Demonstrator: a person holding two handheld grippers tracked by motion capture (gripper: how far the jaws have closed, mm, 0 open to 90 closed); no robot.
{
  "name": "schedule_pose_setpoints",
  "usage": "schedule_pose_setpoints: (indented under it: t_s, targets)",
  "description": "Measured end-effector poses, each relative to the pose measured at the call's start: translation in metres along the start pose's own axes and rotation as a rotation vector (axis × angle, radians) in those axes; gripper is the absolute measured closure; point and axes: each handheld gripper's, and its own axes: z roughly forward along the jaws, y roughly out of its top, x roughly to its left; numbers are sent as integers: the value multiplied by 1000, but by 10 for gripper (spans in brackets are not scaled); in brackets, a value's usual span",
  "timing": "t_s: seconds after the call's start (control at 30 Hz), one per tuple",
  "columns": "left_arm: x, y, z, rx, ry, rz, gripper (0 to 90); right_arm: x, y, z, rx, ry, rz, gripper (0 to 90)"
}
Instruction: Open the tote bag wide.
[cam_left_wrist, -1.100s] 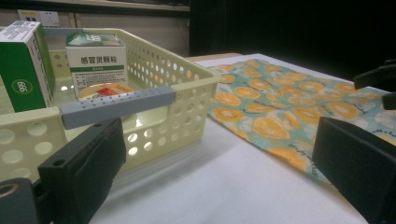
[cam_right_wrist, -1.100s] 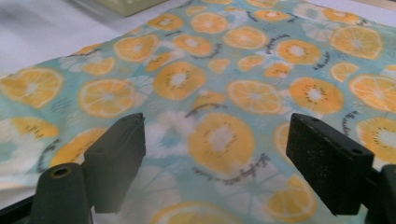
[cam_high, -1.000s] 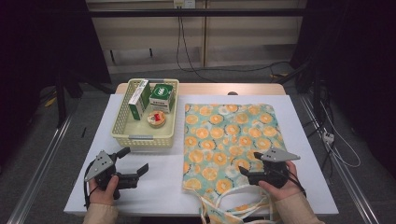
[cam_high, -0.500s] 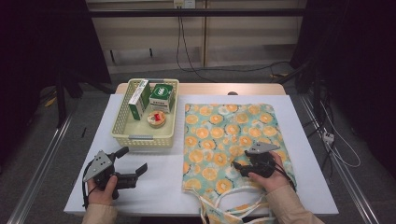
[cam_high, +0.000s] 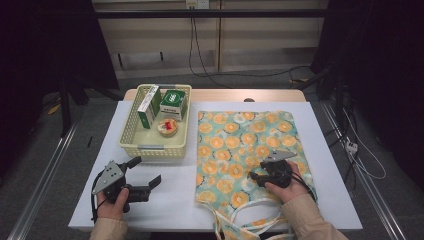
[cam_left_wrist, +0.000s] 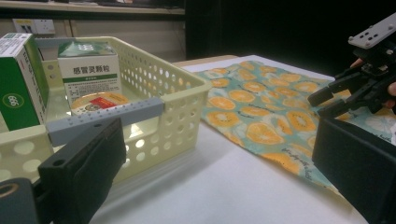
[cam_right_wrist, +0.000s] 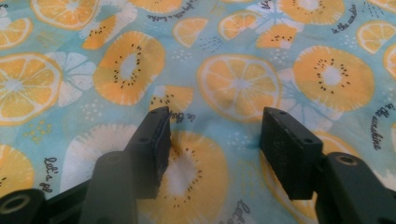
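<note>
1. a flat cloth bag printed with orange slices on a teal ground (cam_high: 250, 150) lies on the right half of the white table top (cam_high: 330, 190), its white strap handles (cam_high: 240, 225) trailing toward the near edge.
2. the right gripper (cam_high: 257, 176) sits over the near middle of the bag, held by the person's right hand (cam_high: 287, 186), a grey three-cornered plate on top.
3. in the right gripper view its two black jaws stand spread apart, tips down at the printed fabric (cam_right_wrist: 233, 84) with nothing between them; whether they touch the cloth cannot be told.
4. the left gripper (cam_high: 145, 172) is at the near left of the table, held in the left hand (cam_high: 112, 202), well apart from the bag.
5. its jaws are wide apart and empty; in the left gripper view they frame the basket and the bag's edge.
6. a pale yellow perforated plastic basket (cam_high: 150, 147) stands at the far left, just beside the bag.
7. inside it stand a tall green and white carton (cam_high: 148, 106) and a squarer green and white box (cam_high: 173, 104), with a small round tin with a red and yellow lid (cam_high: 167, 127) in front of them.
</note>
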Motion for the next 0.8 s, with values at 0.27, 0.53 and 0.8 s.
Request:
schedule_pose_setpoints:
  t_s: [0.27, 0.53, 0.8]
  targets:
    - [0, 1, 2, 4, -7, 8, 25, -1, 1, 3, -32, 11, 7, 846]
    - [-3, -1, 9, 38, -29, 31, 26, -6, 6, 7, -49, 17, 24, 900]
    - [-1, -2, 9, 37, -34, 22, 26, -24, 27, 22, -90, -3, 70, 900]
